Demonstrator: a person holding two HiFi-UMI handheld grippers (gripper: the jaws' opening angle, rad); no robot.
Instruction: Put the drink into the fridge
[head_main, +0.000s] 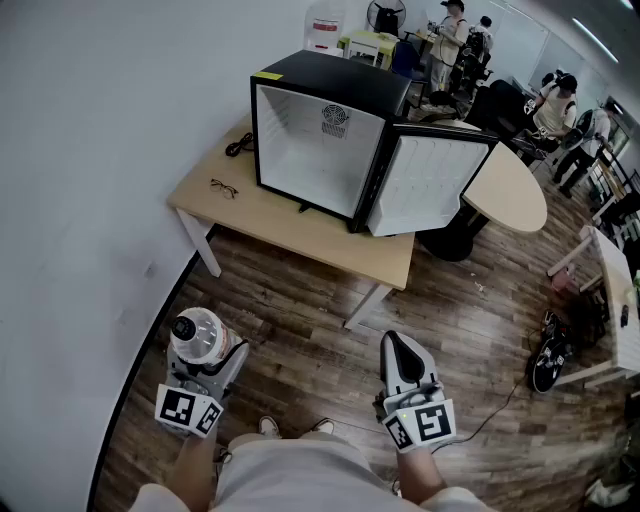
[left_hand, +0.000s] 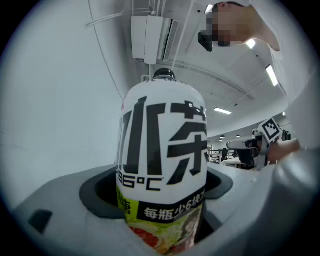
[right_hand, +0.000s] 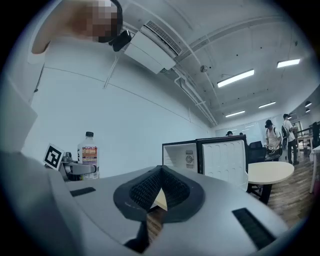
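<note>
- Left gripper (head_main: 205, 362): jaws clamped on clear plastic drink bottle with white printed label and dark cap (head_main: 196, 332); bottle upright, long axis vertical.
- Small black fridge with white interior (head_main: 318, 150): on light wooden table (head_main: 300, 232), 1 o'clock from bottle, well apart, door swung open rightward, cavity facing person.
- Right gripper (head_main: 402, 352): jaws closed together, empty, roughly as near fridge as left.
</note>
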